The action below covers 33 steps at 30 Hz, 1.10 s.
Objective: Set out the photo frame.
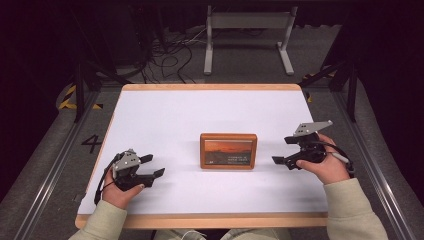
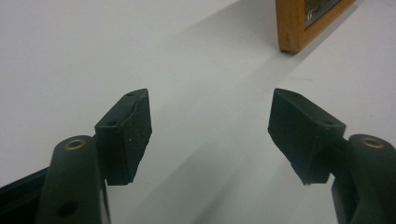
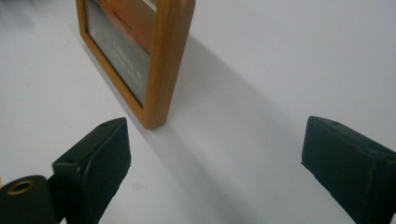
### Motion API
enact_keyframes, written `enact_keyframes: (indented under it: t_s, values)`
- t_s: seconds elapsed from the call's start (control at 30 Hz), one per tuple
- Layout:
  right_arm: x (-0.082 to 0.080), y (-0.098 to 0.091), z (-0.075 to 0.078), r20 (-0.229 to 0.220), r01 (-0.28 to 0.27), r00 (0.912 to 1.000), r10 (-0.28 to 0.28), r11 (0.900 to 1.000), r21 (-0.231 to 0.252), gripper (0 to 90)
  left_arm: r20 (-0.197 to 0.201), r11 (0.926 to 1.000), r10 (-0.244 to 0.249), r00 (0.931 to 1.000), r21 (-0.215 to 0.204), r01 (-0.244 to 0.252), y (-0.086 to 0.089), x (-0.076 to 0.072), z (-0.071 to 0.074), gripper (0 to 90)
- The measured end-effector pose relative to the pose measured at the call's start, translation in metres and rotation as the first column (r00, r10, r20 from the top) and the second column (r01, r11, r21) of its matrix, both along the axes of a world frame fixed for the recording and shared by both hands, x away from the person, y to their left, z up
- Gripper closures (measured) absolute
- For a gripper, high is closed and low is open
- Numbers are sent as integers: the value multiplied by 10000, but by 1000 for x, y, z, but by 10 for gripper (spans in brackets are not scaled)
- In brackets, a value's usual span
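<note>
Frame is seen on the white table, between the two grippers and apart from both, nearer the right gripper than the left gripper. Nothing is grasped: the jaws of each gripper are spread wide with only bare table between them. Judged from this, the work is hardly begun; the frame has not been touched, and the approach, the grip and whatever handling follows are all left to be done. In the right gripper view the frame is found just ahead of the jaw at the left of that view, its corner close to that jaw but not touching. In the left gripper view only a corner of the frame is seen, well ahead and toward the jaw at the right of that view. The frame's long axis is laid across the table, running from one gripper toward the other. Its picture face is turned up and toward the person; whether it lies flat or is propped on its long edge cannot be told for certain.
</note>
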State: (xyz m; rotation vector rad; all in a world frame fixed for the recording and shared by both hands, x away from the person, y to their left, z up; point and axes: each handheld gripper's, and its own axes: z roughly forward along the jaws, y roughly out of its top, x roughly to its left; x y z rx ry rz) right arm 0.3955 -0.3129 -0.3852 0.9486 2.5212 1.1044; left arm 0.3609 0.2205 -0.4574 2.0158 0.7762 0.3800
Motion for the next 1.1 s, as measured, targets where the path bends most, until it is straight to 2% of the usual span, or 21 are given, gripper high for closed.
enact_keyframes:
  t_s: [0.3,0.53,0.77,1.0,1.1]
  values:
    - [-10,-15,-26,414,628,9970,-658,9956,691,72,25,10000,12,10000,-50,-12,0,0,0,290]
    - [-15,-20,-45,599,912,9935,-973,9911,965,65,31,10000,38,10000,-84,-38,1,1,1,283]
    - [-22,-22,-61,684,1104,9908,-1170,9894,941,57,21,9999,48,10000,-149,-47,0,1,1,277]
    - [-24,-22,-66,661,962,9928,-996,9940,530,48,22,9998,162,9999,-142,-161,0,2,1,269]
    - [-24,-21,-66,709,906,9930,-947,9941,594,42,-69,9997,225,9997,-120,-226,-1,2,0,265]
